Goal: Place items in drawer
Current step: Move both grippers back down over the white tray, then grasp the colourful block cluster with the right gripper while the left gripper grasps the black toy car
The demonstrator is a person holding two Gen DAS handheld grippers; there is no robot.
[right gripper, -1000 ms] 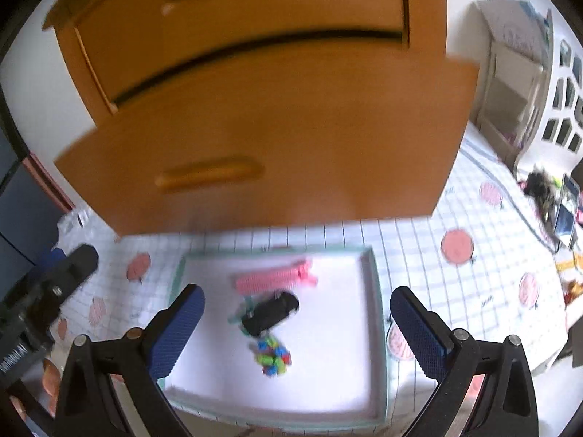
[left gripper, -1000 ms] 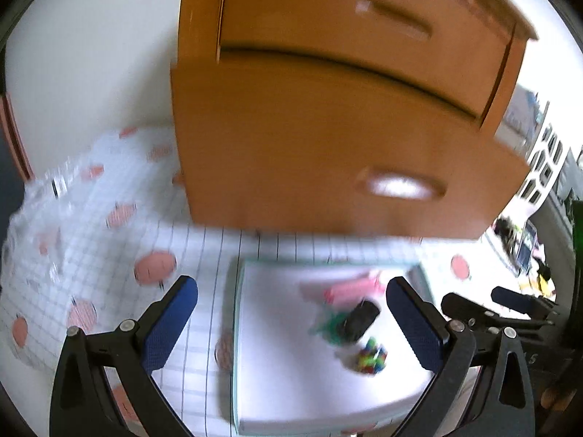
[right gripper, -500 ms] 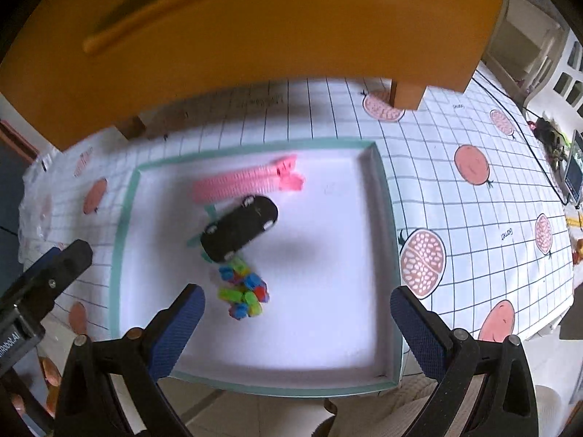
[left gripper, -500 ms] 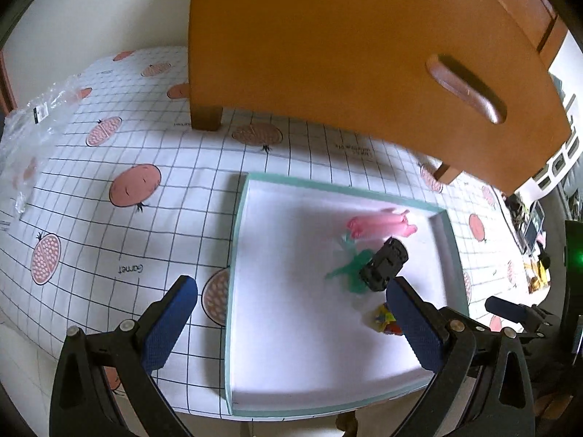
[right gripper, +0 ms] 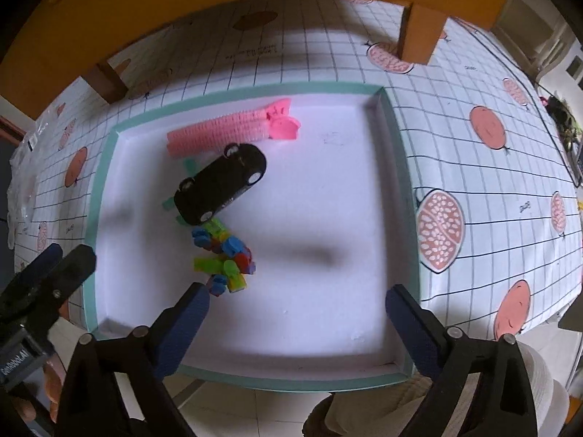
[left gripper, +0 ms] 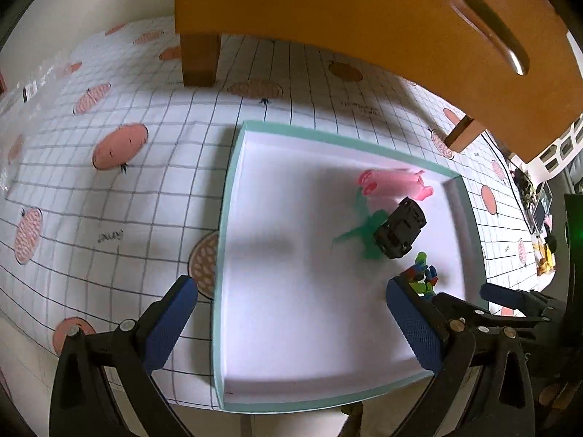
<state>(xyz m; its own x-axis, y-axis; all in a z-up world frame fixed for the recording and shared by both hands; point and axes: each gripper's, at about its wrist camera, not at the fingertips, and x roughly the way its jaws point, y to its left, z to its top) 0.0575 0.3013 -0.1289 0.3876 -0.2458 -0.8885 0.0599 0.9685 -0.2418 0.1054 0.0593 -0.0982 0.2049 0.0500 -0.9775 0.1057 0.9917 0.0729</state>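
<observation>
A white tray with a teal rim lies on the gridded cloth. In it are a black toy car, a pink ribbed toy, a green plastic piece under the car, and a cluster of coloured beads. My right gripper hangs over the tray's near half, its jaws wide and closing, nothing between them; the beads lie just beyond its left fingertip. My left gripper stands open over the tray's left rim, empty.
The orange wooden drawer unit stands on short legs beyond the tray, its handle slot overhead. A clear plastic bag lies far left. Clutter sits at the table's right end. The table's front edge runs just under both grippers.
Both grippers have sunk and tipped downward toward the tray, so the drawer fronts slid up out of view. The toys appear larger. The right jaws look slightly narrower.
</observation>
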